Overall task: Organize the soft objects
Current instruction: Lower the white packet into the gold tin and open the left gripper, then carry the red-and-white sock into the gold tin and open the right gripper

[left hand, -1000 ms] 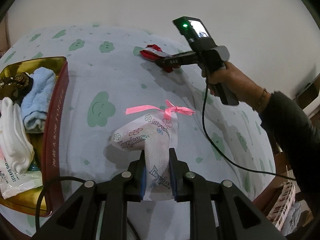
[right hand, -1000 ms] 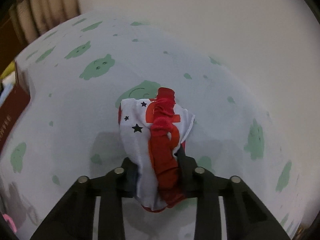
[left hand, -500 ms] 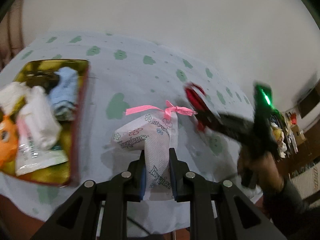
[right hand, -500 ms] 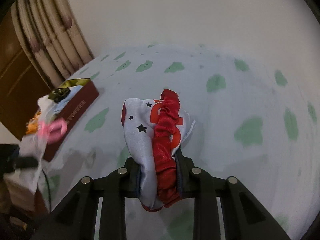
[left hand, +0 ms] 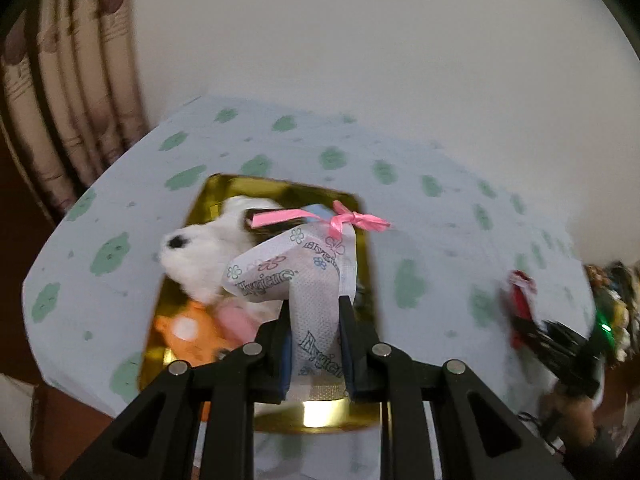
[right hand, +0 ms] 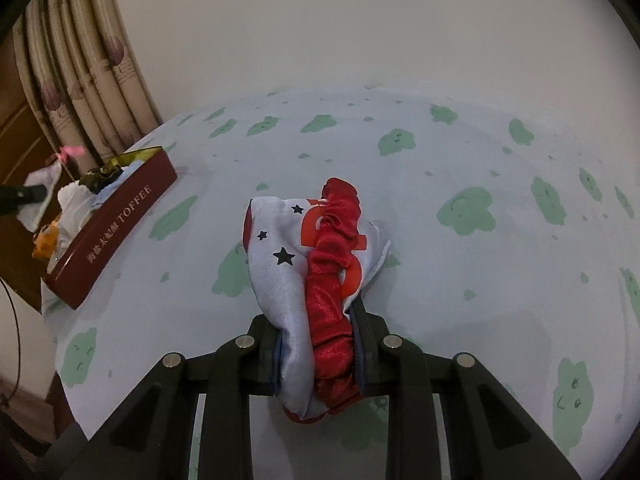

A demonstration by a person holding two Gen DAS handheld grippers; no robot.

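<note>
My left gripper (left hand: 313, 332) is shut on a white printed pouch (left hand: 308, 276) tied with a pink ribbon, held over the gold-lined tin box (left hand: 224, 196). The box holds a white plush piece (left hand: 204, 256), an orange toy (left hand: 188, 332) and something pink. My right gripper (right hand: 318, 344) is shut on a red and white satin scrunchie with stars (right hand: 316, 256), above the tablecloth. In the right wrist view the maroon toffee box (right hand: 120, 216) sits at the far left, with the pouch (right hand: 44, 188) hanging over it. The right gripper (left hand: 532, 332) shows blurred at the right of the left wrist view.
A pale blue tablecloth with green cloud prints (right hand: 464, 212) covers the table. Striped curtains (right hand: 88, 64) hang at the back left beside a plain wall. A dark cable (right hand: 12, 320) trails off the table's left edge. Cluttered shelves (left hand: 612, 300) stand at the far right.
My left gripper has swung left with the pouch until it hangs over the tin box. The right gripper carried the scrunchie towards the box side, then slowed.
</note>
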